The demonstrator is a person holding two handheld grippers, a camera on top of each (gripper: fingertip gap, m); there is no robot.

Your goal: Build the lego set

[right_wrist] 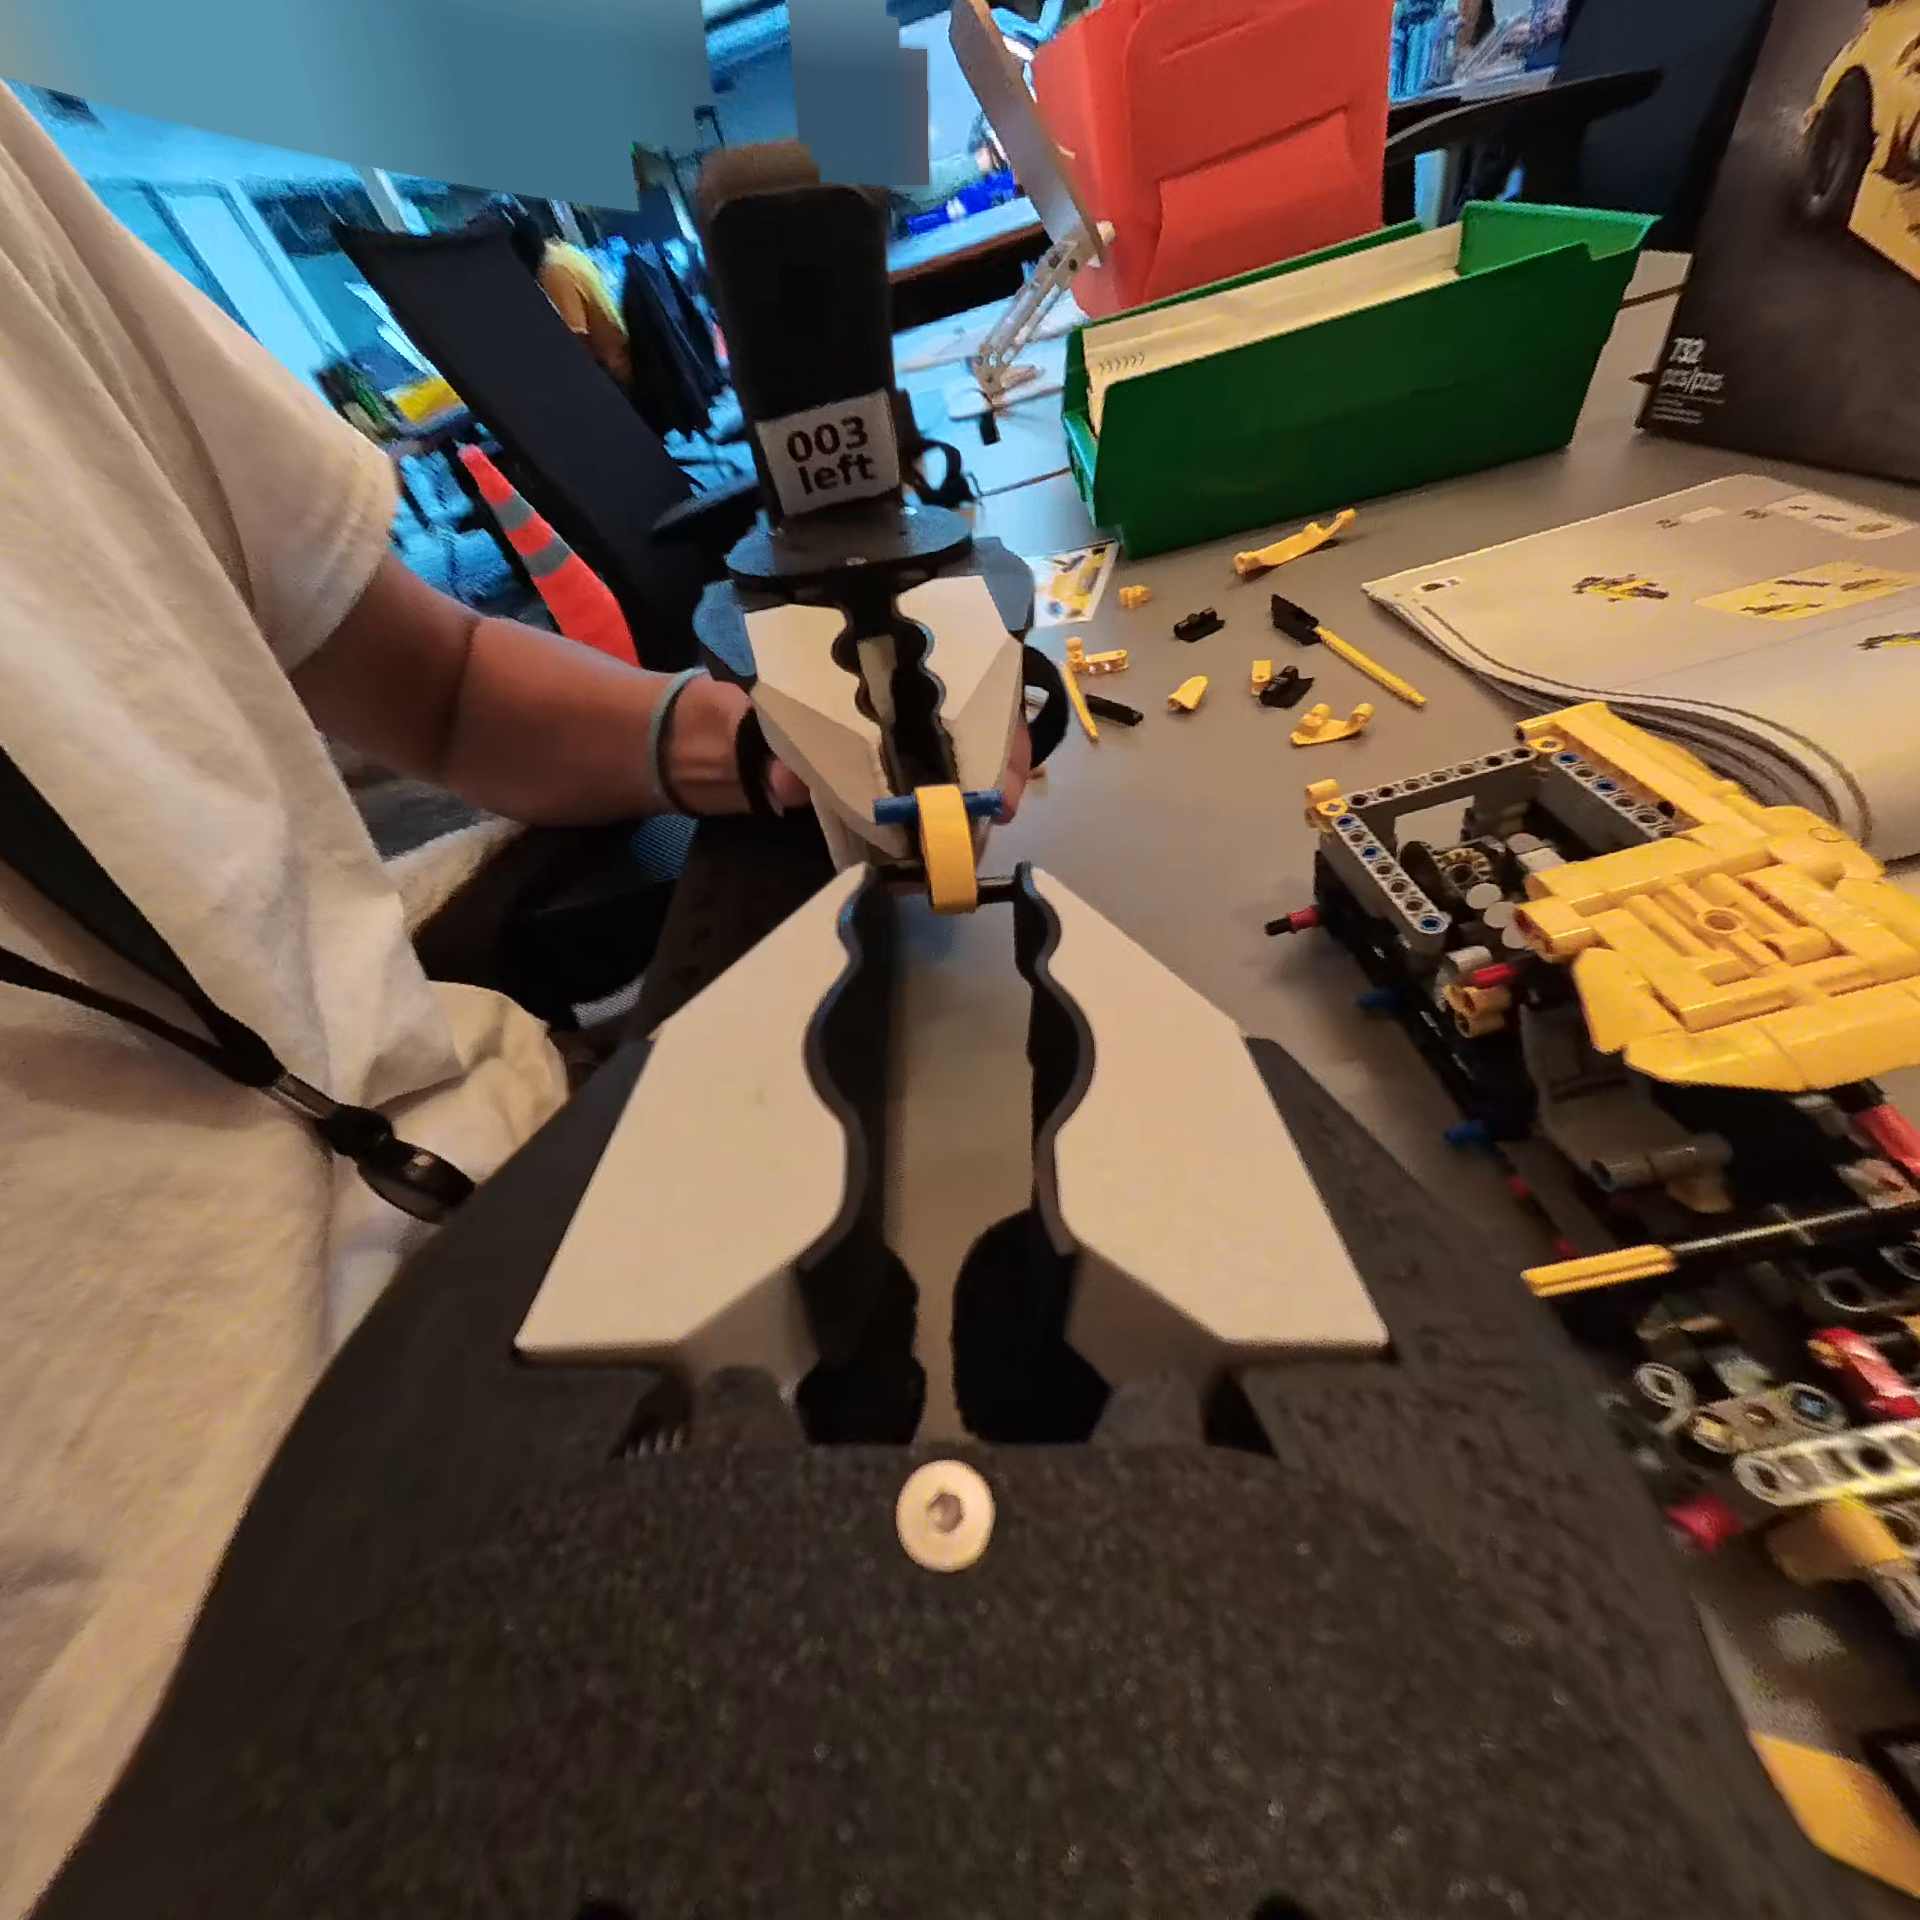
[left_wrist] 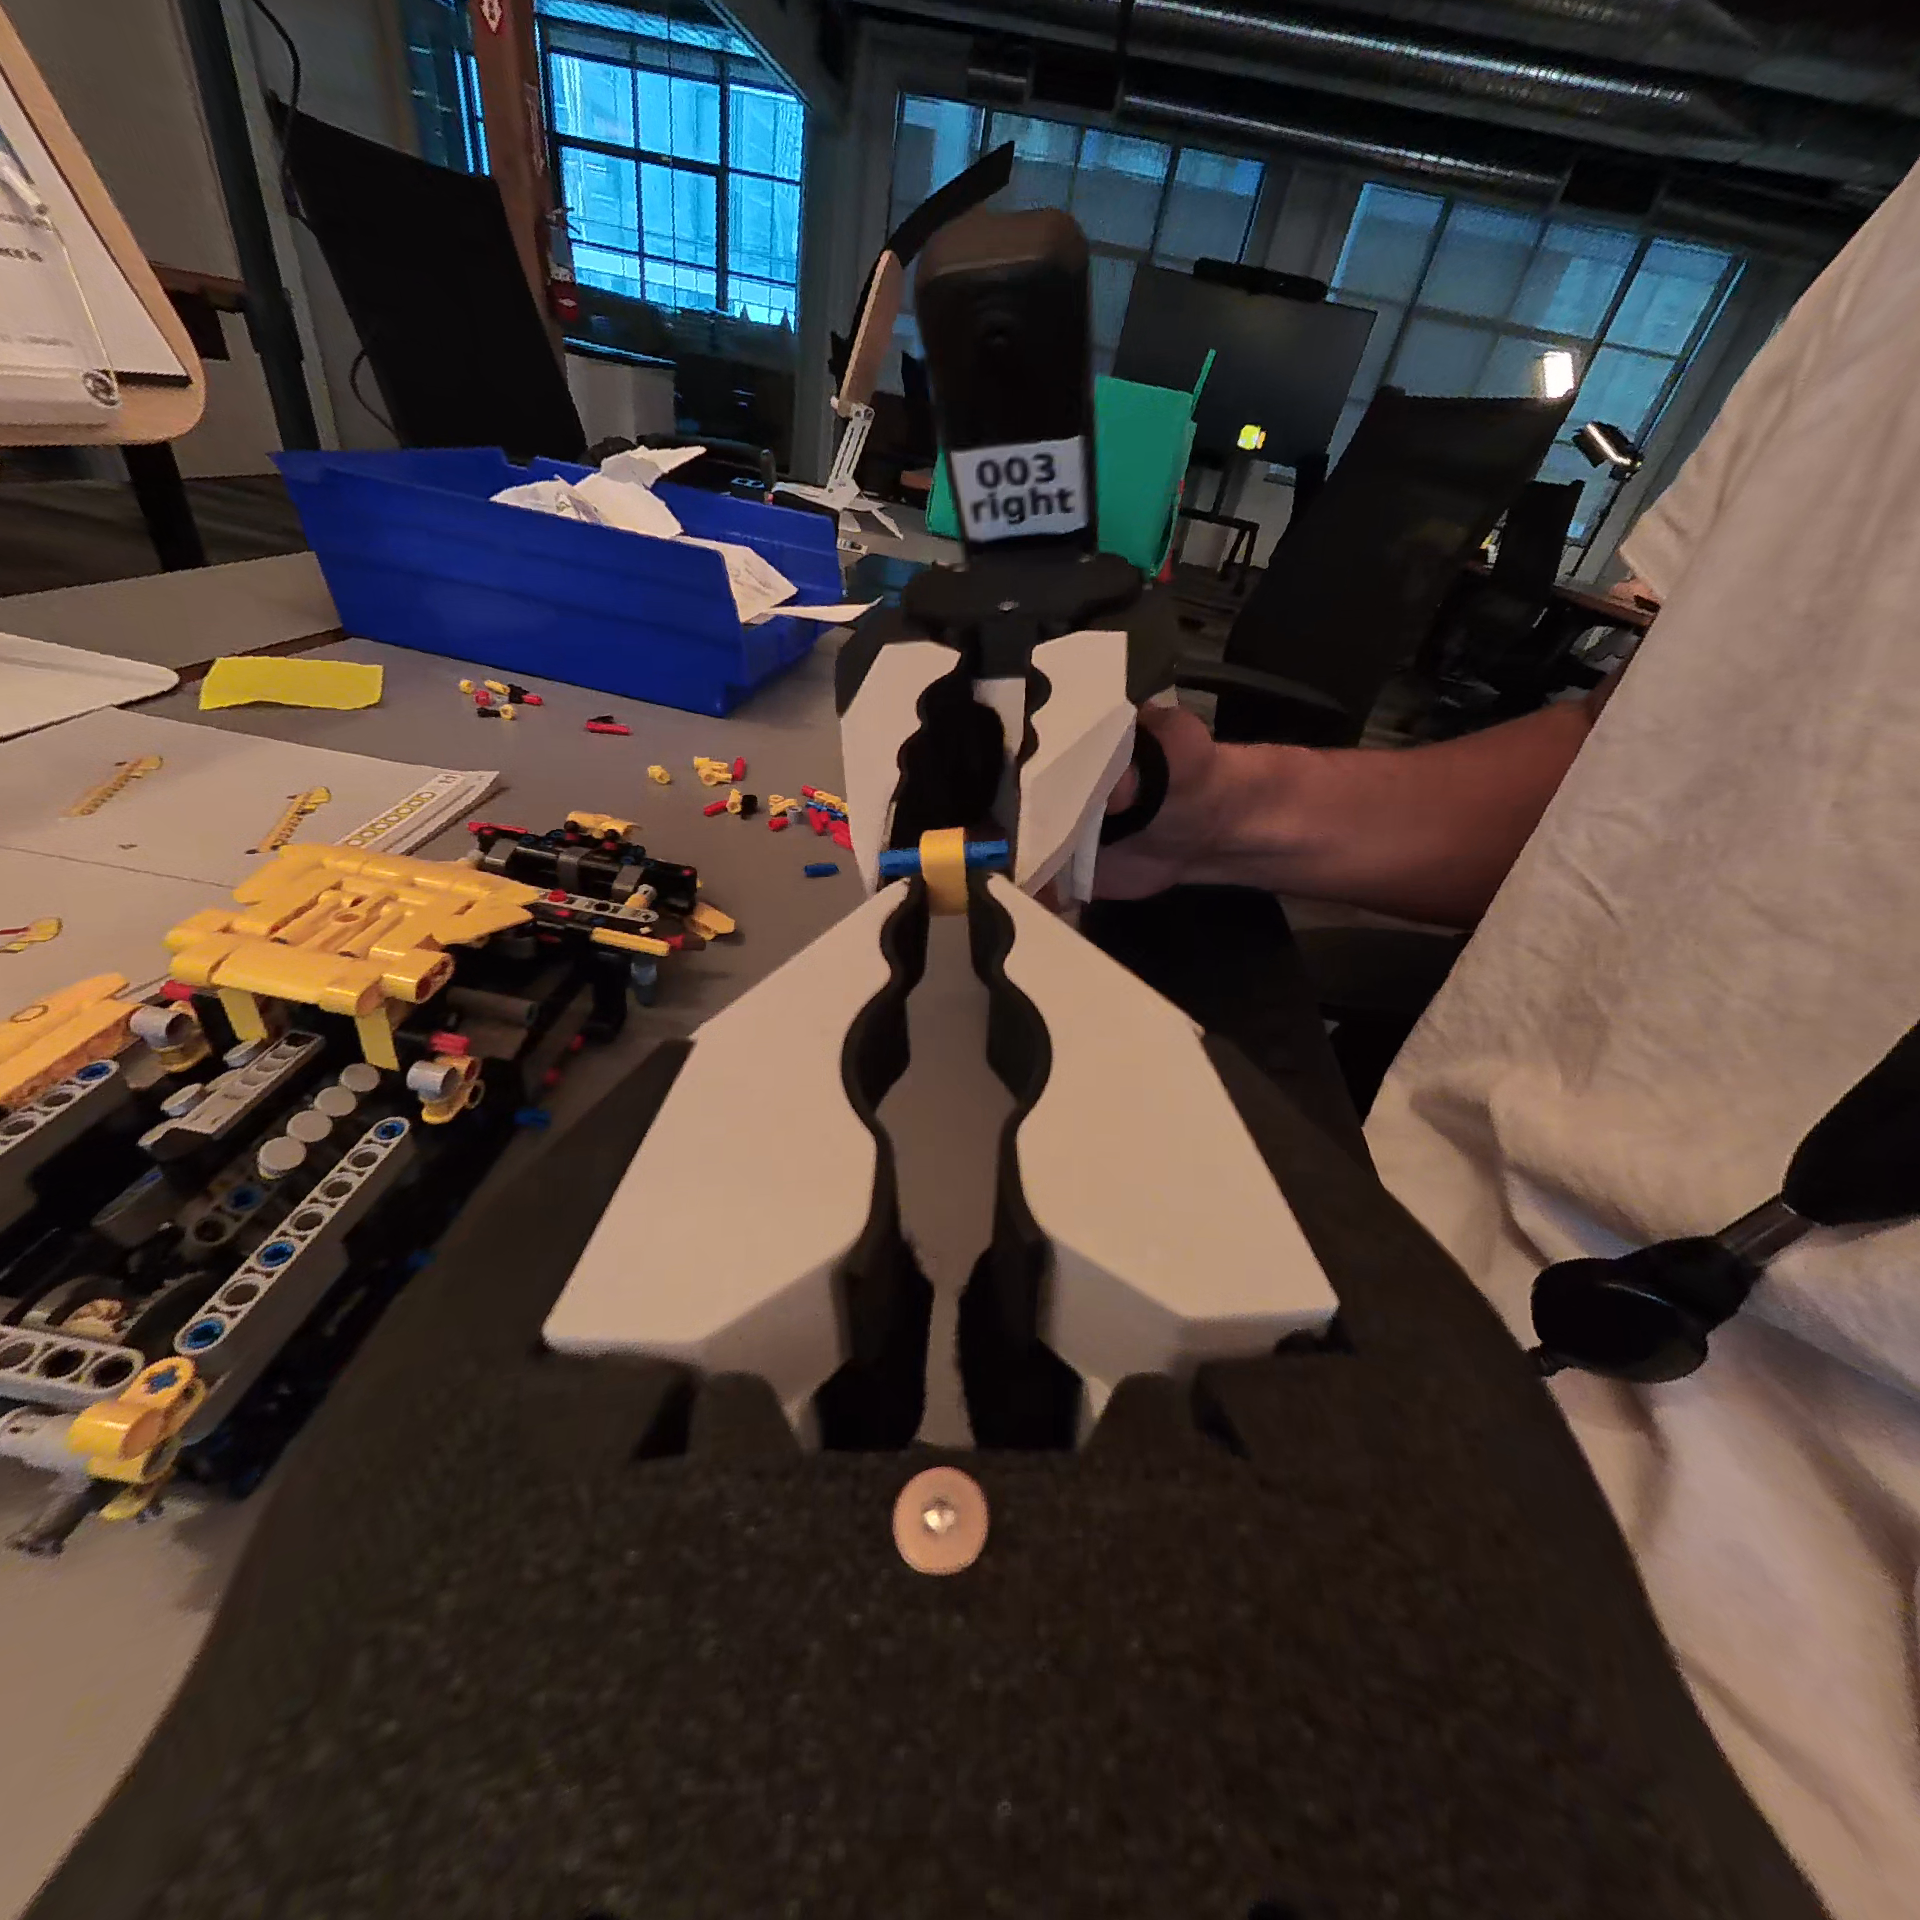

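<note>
Left gripper (left_wrist: 940, 896) and right gripper (right_wrist: 948, 896), each white-labelled, both pinch one yellow link (left_wrist: 943, 868) (tips nearly touching). Only the left view shows a blue bin (left_wrist: 540, 582); only the right, a printed box (right_wrist: 1808, 260).

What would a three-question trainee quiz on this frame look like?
1. True or false: the yellow connector lies flat on the table.
2. What colour is the pin through that connector? A red, B blue, C green.
3. Fill in: in the right wrist view, the bin behind the loose parts is ___.

Key: 1 false, it is up in the air between the two tools' tips. 2 B. 3 green.
</note>
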